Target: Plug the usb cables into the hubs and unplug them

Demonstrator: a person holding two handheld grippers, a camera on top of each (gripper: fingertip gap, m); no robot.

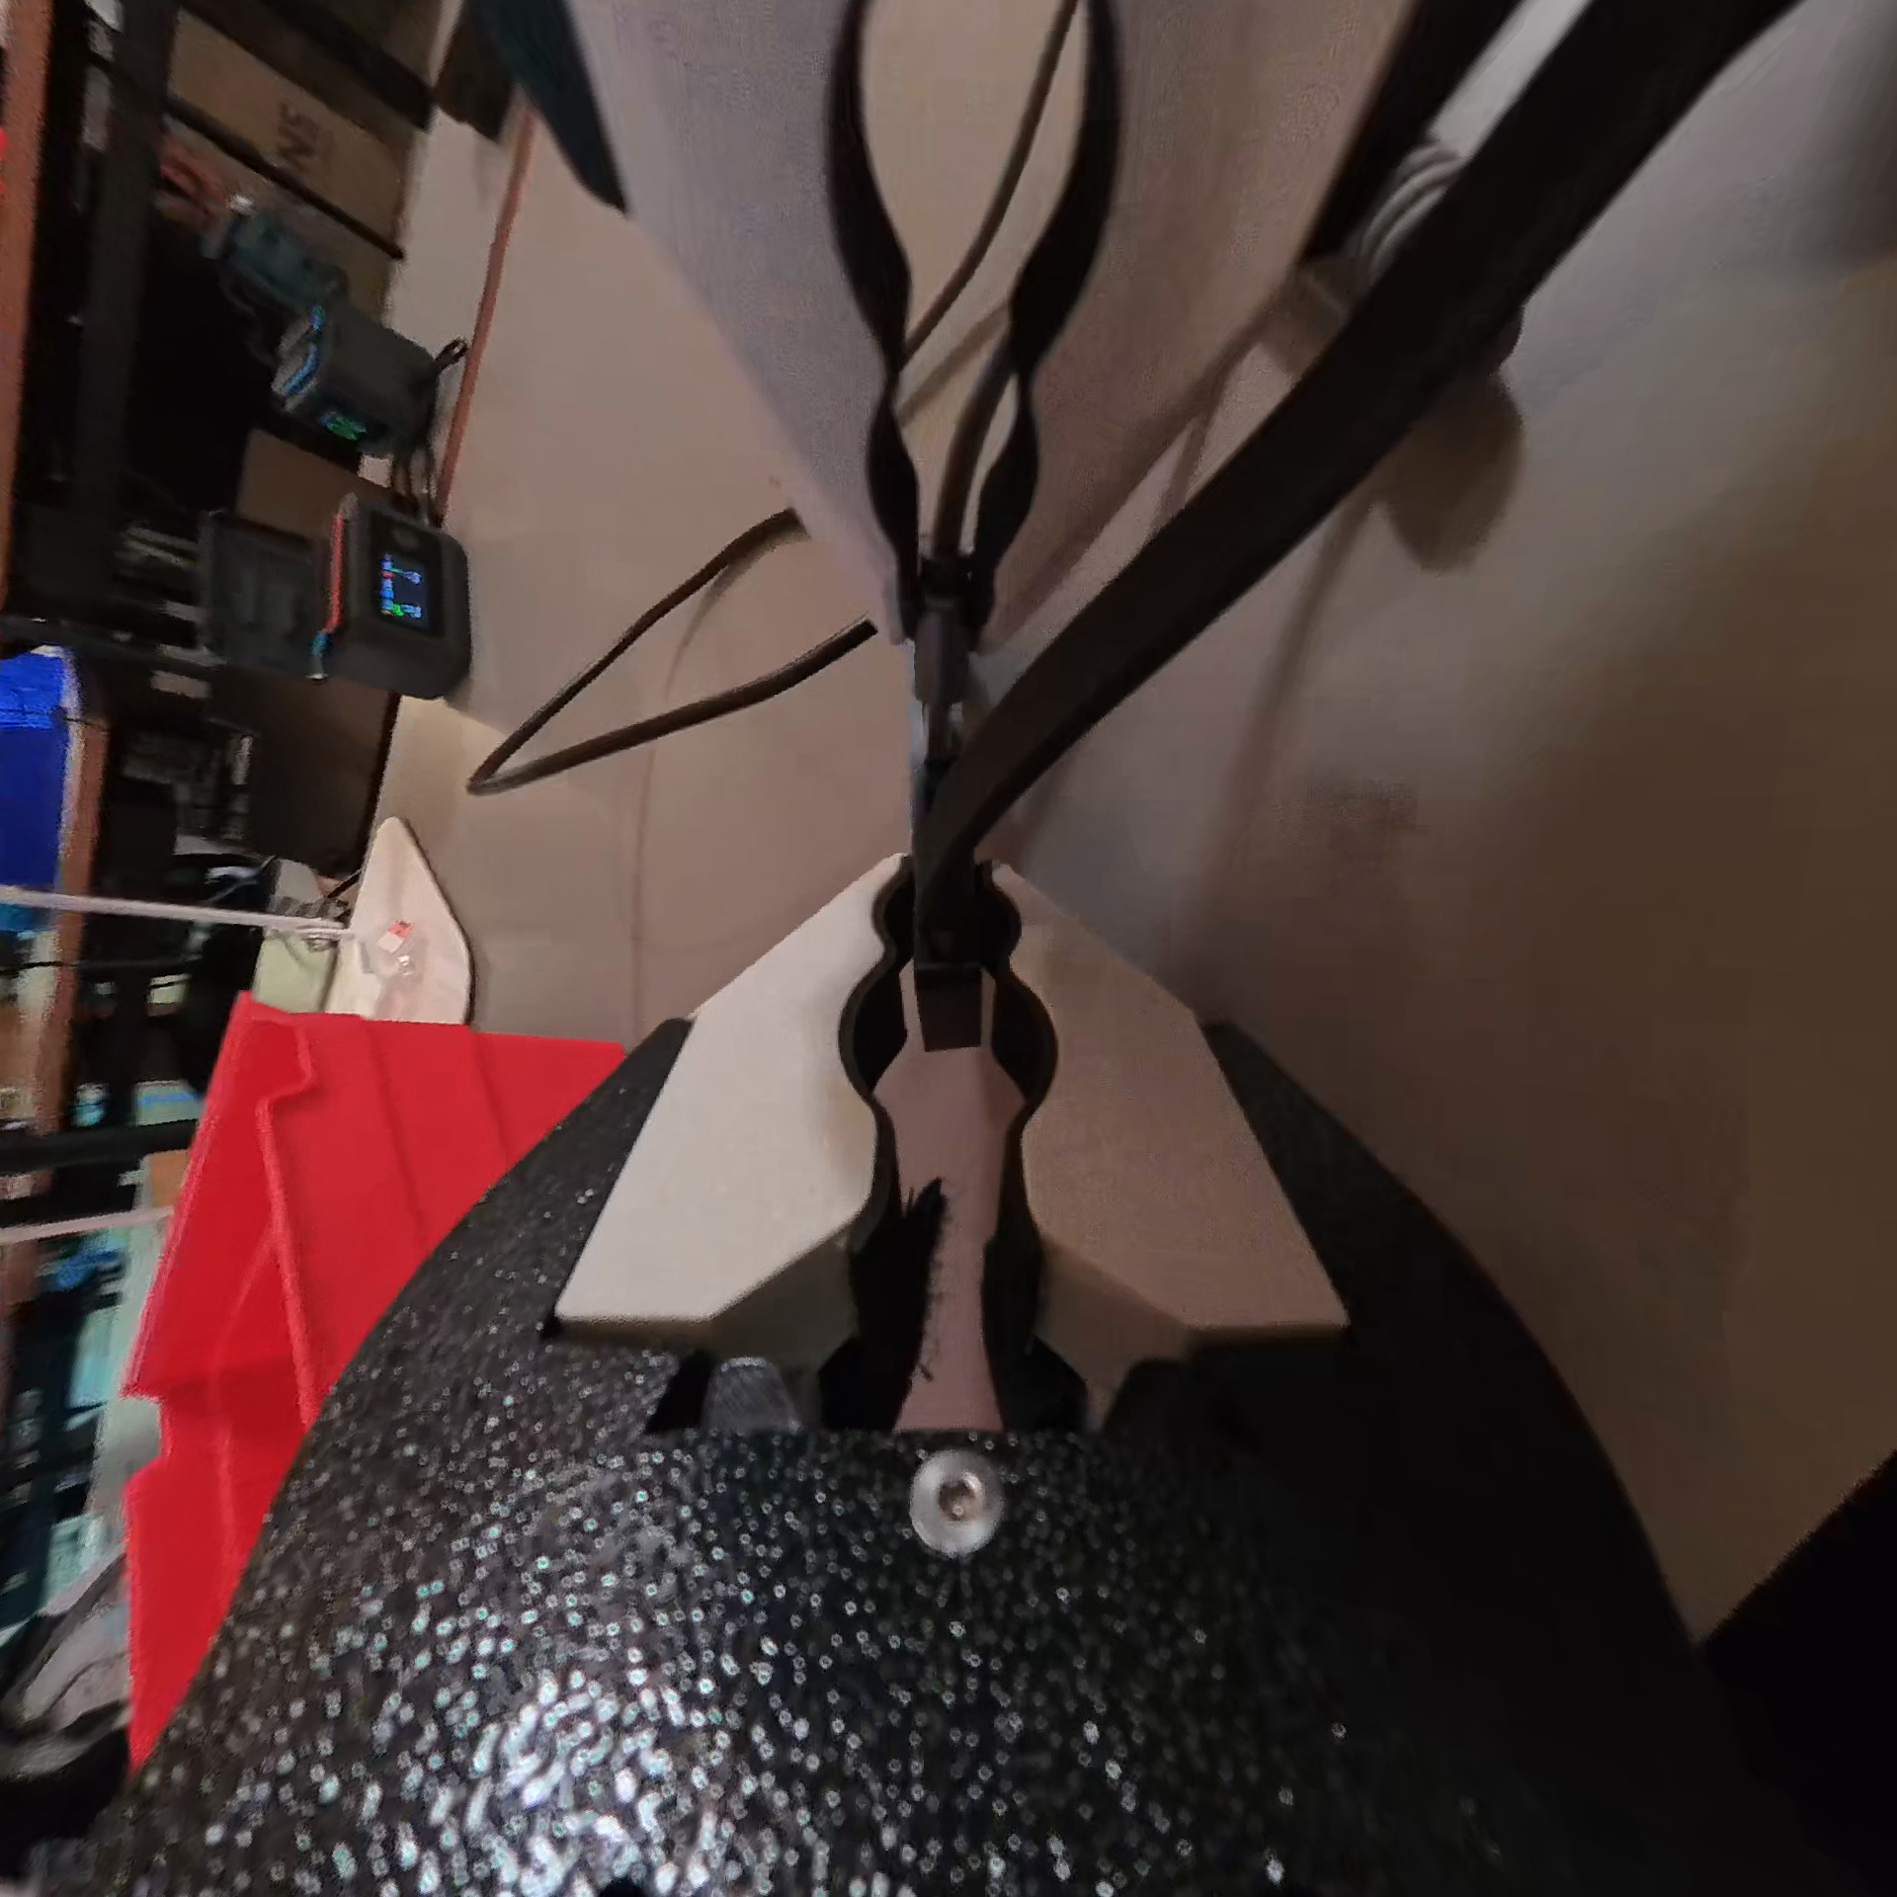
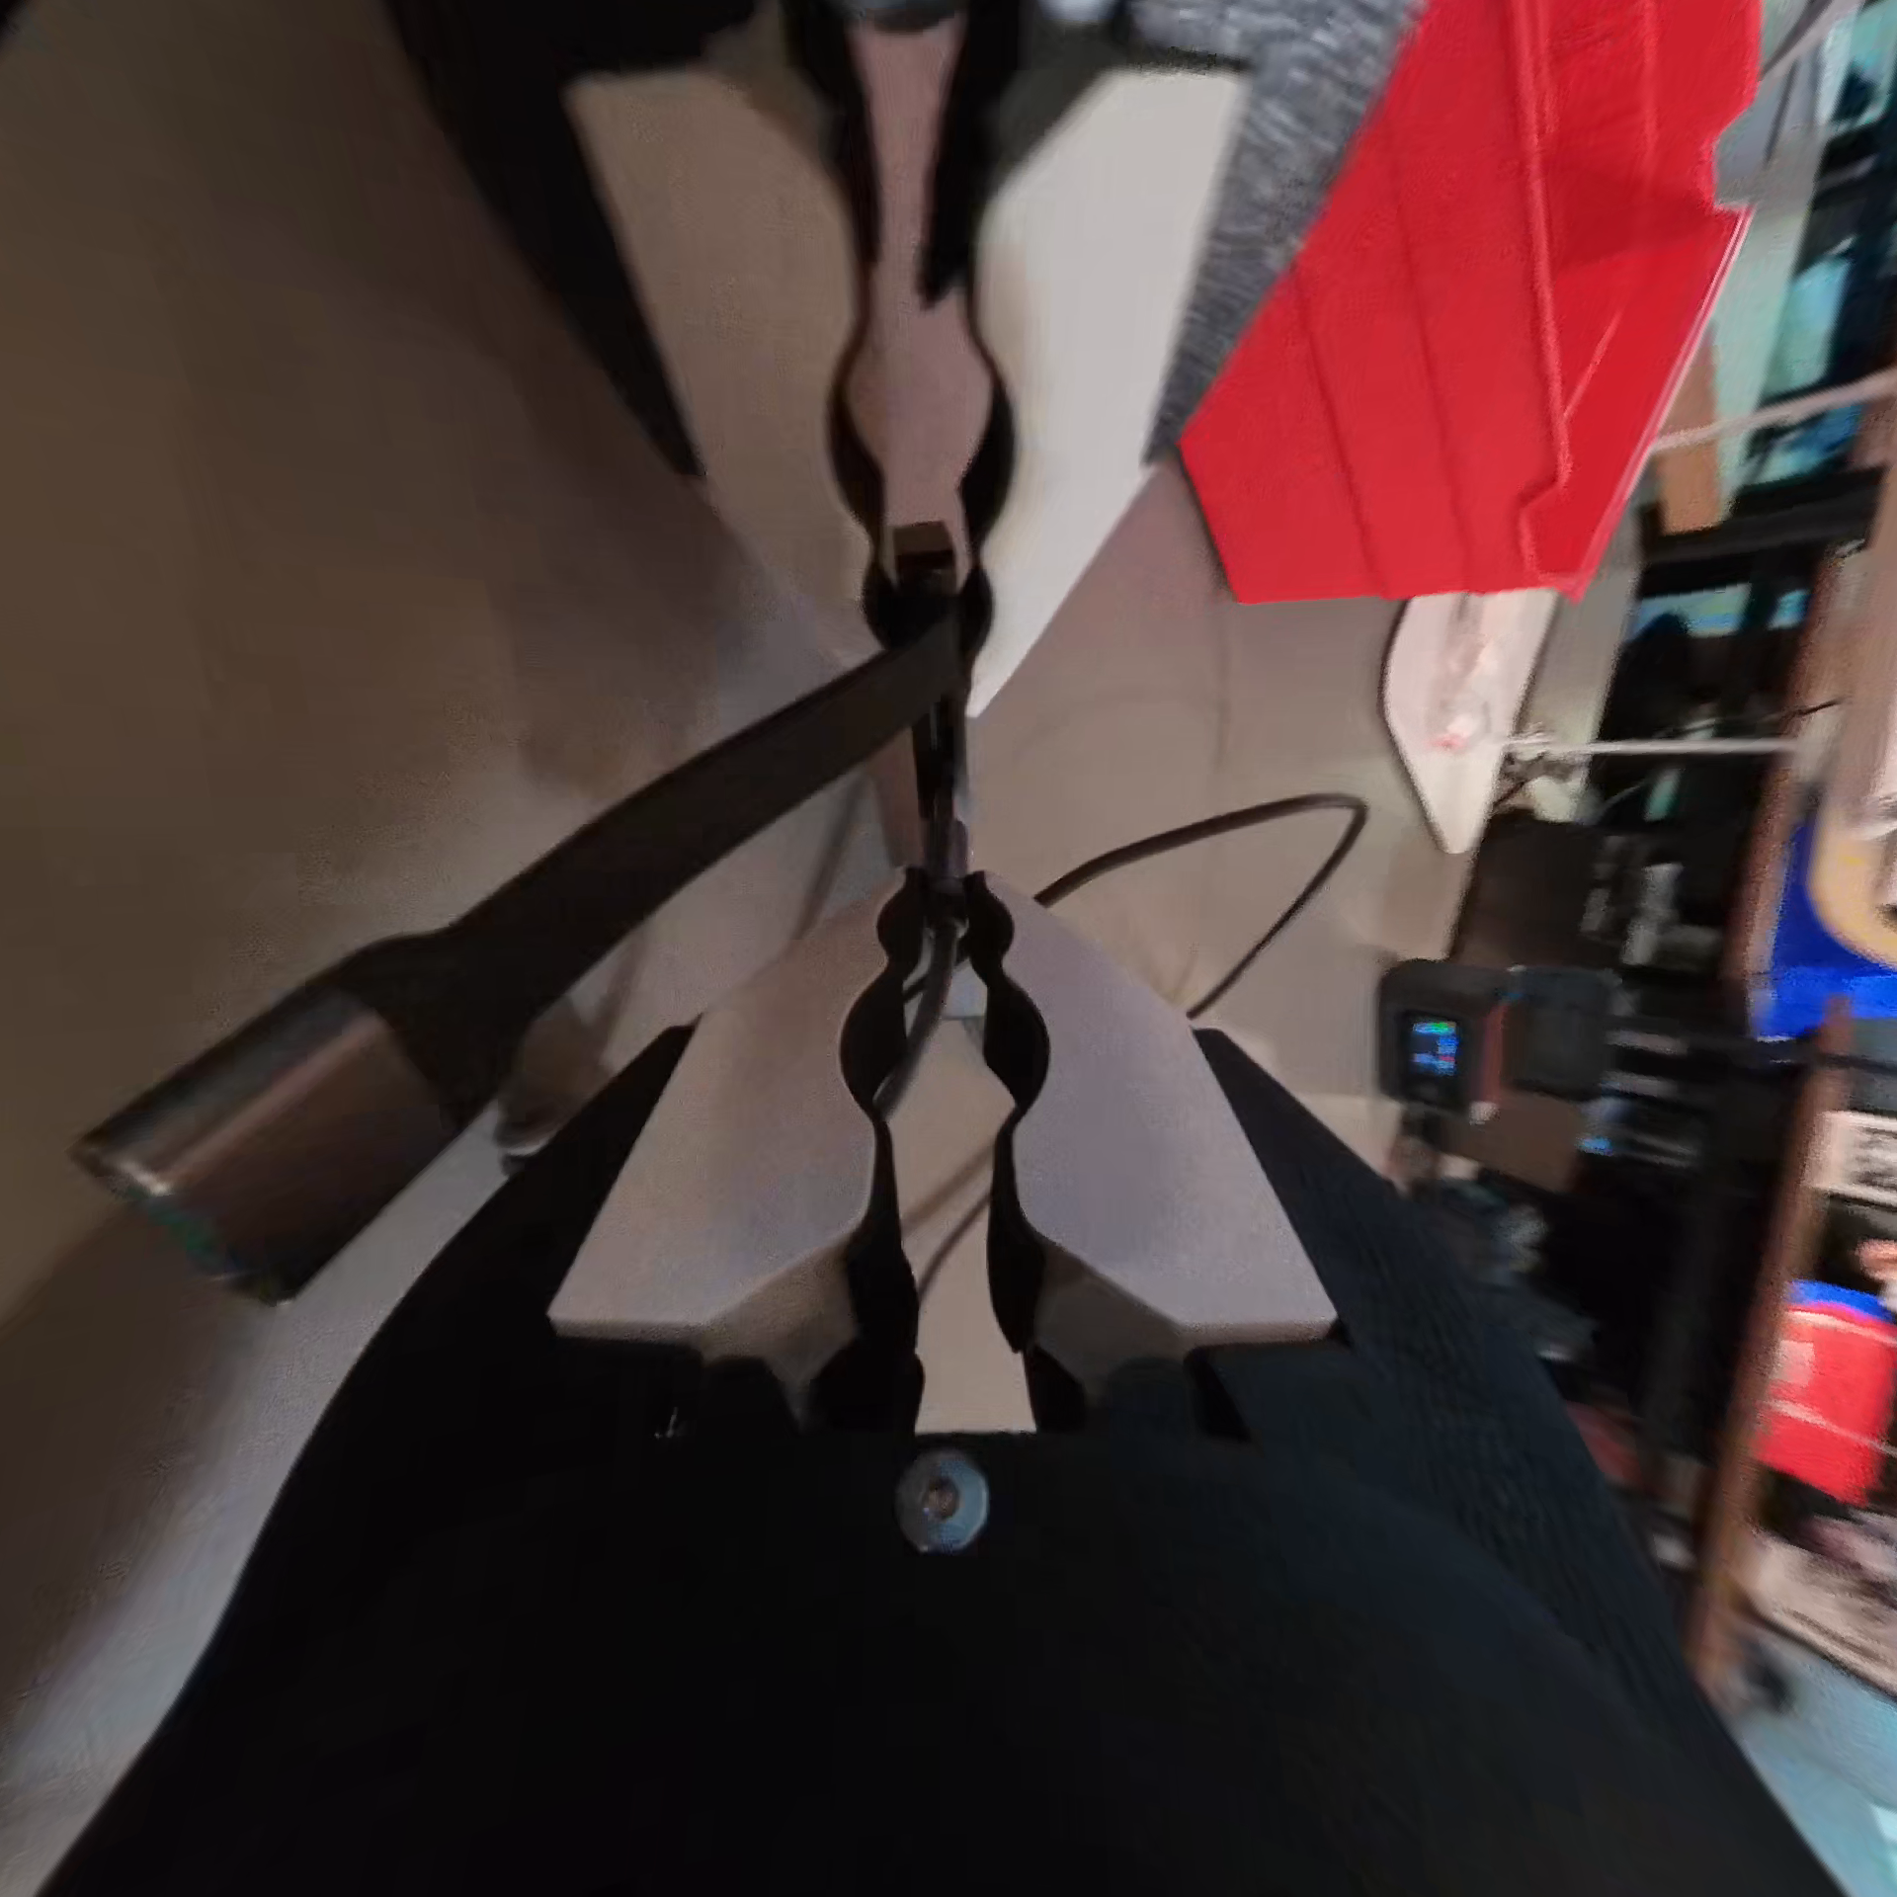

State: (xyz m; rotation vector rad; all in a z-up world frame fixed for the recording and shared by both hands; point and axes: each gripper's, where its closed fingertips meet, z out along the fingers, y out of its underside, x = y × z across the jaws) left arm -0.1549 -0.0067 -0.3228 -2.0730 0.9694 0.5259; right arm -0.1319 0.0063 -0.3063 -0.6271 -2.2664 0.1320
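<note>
Room: beige tabletop [image 1: 1540, 821], cluttered shelves behind; both views motion-blurred.
Hub: flat black hub cable [image 1: 1181, 657] w/ metal-shelled body [image 2: 257, 1139] hanging off the far end, held in air between the two grippers; looks light, strap floppy, shell stiff & slick; judge best hold is the moulded end, not the strap.
USB cable: thin round black cord [image 2: 919, 1027], limp; plug [image 1: 939, 657] is where to pinch.
Left gripper [image 1: 950, 903]: tips pressed together, pinching hub cable end.
Right gripper [image 2: 939, 898]: pinching usb plug; mated or not, can't tell.
Fingers [image 1: 780, 1109]: cream plastic, wavy black pads.
Further out: red bin [image 1: 339, 1181]; small camera [image 1: 400, 606] w/ lit screen.
</note>
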